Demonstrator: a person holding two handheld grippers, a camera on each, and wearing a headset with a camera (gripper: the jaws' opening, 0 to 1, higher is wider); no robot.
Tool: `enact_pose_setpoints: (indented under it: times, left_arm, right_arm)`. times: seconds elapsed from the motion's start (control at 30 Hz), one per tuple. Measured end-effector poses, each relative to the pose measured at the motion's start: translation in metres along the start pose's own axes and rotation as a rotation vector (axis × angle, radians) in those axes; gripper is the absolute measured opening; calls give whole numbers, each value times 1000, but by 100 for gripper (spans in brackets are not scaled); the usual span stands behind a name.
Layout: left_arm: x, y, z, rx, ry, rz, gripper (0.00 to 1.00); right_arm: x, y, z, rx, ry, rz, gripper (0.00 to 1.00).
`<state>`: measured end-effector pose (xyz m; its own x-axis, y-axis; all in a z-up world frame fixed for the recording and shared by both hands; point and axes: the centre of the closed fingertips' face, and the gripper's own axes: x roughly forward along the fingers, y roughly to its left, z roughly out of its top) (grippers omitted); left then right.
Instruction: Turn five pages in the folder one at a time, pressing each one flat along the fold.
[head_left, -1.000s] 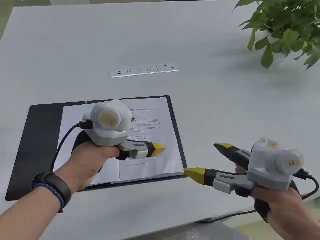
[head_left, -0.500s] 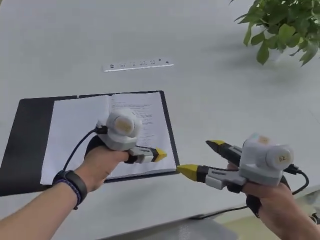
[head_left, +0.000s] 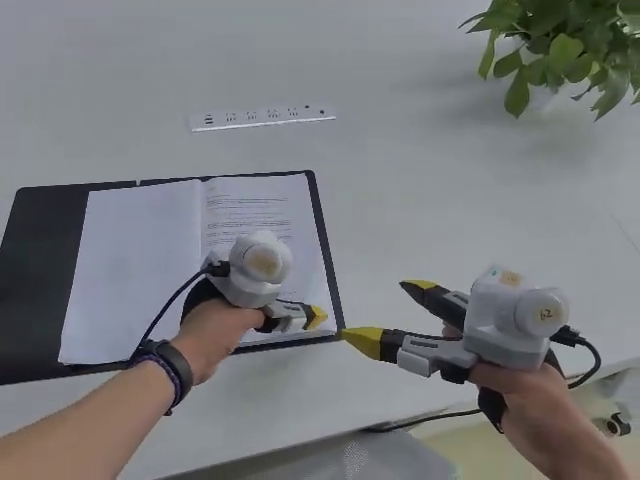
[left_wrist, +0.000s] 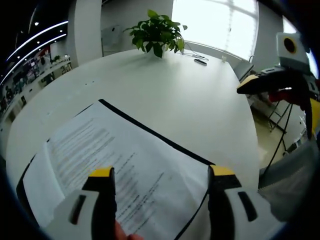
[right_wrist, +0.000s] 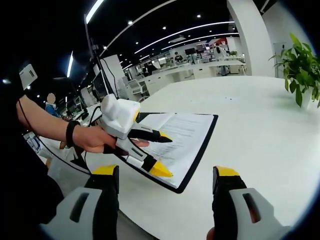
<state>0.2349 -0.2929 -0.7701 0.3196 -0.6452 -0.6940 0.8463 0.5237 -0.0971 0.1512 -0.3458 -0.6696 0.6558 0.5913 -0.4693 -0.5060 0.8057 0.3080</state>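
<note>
Obs.: the folder (head_left: 40, 250) is lying open on the table (head_left: 450, 180), taking up the left half of the head view. Its black cover is showing at far left, then a white sheet (head_left: 135, 260), then the printed page (head_left: 262, 220) on the right. The fold (head_left: 200, 240) is running from the folder's upper edge down to its lower edge. The printed page's free edge is lying parallel to it along the folder's right border.

The left gripper (left_wrist: 161, 172) is sitting over the lower right corner of the printed page. Its jaws are standing wide apart, gripping nothing and pointing toward the right of the head view. In the left gripper view the paper is passing beneath and between them. Whether either jaw is touching paper, I cannot tell.

The right gripper (head_left: 392, 314) is hanging over bare table just beside the folder's lower right corner. Its jaws are likewise spread wide, empty, and pointing left at that corner.

Judgement: the free edge is lying between the two grippers. The left gripper is nearer, already above the page. The right gripper is facing the free edge head-on from the open side, so it looks better placed to pinch the corner and carry it leftward over the fold.

The power strip (head_left: 262, 117) and the plant (head_left: 560, 45) are sitting well apart, in the upper frame.
</note>
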Motion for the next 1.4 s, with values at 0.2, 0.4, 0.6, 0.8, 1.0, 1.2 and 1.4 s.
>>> enact_pose_setpoints:
  times: [0.2, 0.4, 0.6, 0.8, 1.0, 1.2, 1.4]
  left_arm:
    - [7, -3, -7, 10, 28, 10, 76]
    - [9, -3, -14, 75, 51, 26, 76]
    - [8, -2, -14, 75, 50, 22, 75]
    - [7, 1, -13, 70, 45, 22, 71]
    - [7, 4, -13, 70, 46, 26, 69]
    - [7, 4, -13, 59, 42, 25, 66]
    - [6, 3, -14, 60, 43, 26, 66]
  right_arm:
    - [-1, -4, 0, 15, -7, 3, 76]
    - [1, -5, -3, 19, -1, 7, 75]
    - [4, -6, -1, 24, -7, 20, 74]
    - [11, -7, -4, 24, 6, 34, 73]
    - [23, -9, -2, 24, 2, 54, 70]
    - [33, -12, 3, 55, -20, 76, 67]
    - [50, -22, 1, 82, -27, 87, 59]
